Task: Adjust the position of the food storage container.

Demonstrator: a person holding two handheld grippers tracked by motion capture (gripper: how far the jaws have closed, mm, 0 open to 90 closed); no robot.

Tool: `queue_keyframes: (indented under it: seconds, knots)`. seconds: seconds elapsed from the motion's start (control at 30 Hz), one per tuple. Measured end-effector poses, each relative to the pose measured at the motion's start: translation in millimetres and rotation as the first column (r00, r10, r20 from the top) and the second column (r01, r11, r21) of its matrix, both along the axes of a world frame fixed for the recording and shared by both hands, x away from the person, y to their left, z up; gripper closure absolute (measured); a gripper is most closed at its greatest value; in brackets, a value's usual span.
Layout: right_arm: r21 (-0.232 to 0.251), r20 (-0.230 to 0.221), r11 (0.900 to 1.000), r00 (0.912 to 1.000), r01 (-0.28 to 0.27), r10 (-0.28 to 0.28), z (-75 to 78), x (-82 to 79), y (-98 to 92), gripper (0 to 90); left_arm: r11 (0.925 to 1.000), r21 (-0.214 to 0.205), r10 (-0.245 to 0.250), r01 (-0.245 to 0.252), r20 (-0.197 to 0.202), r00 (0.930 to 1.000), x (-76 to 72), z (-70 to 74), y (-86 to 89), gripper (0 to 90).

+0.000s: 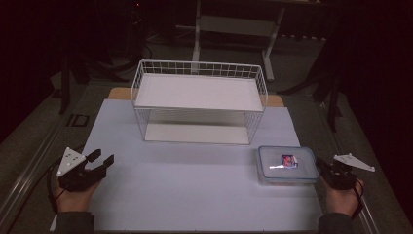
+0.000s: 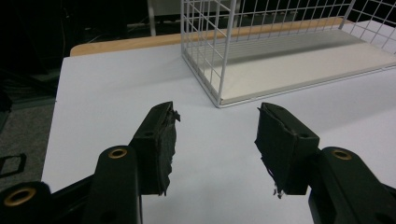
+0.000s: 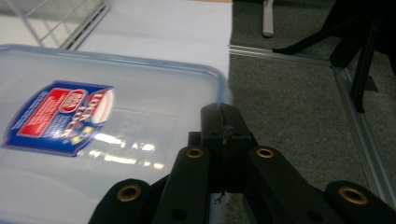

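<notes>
Right tool (image 3: pixel 223 122) w/ jaws pressed together, sitting at the right edge of the lidded plastic food container (image 1: pixel 286 165) on the counter (image 1: pixel 195 195), front right of the wire rack (image 1: pixel 199 100). Imo it's nudging, so push low and slow. Left tool (image 1: pixel 100 160) is hanging apart, holding nothing.

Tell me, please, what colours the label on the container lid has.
The label on the container lid is blue-edged with a red panel, clearest in the right gripper view.
</notes>
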State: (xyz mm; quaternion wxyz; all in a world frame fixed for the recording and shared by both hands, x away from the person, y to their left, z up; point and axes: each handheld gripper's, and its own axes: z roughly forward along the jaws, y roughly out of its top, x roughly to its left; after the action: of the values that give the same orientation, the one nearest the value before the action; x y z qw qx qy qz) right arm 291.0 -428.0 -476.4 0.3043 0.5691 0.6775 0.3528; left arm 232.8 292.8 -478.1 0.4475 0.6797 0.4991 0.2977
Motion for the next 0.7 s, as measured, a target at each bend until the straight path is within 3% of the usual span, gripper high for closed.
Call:
queue_keyframes:
  seconds: [0.13, 0.43, 0.7]
  knots:
    - [0.009, -0.027, 0.9992, 0.9989, 0.038, -0.038, -5.3, 5.0, -7.0, 90.0, 1.0000, 0.002, 0.001, -0.001, -0.001, 1.0000, -0.3, 0.0, -0.5, 46.8]
    - [0.043, -0.050, 0.9987, 0.9984, 0.029, -0.026, -7.8, 8.0, -11.3, 90.0, 1.0000, 0.006, -0.002, 0.002, -0.001, 1.0000, -0.6, 0.3, -0.8, 47.1]
    - [0.033, -0.056, 0.9984, 0.9973, -0.046, 0.047, -7.7, 14.0, 6.4, 90.0, 0.9999, 0.009, -0.006, 0.006, 0.001, 1.0000, 0.0, 0.1, -1.7, 47.2]
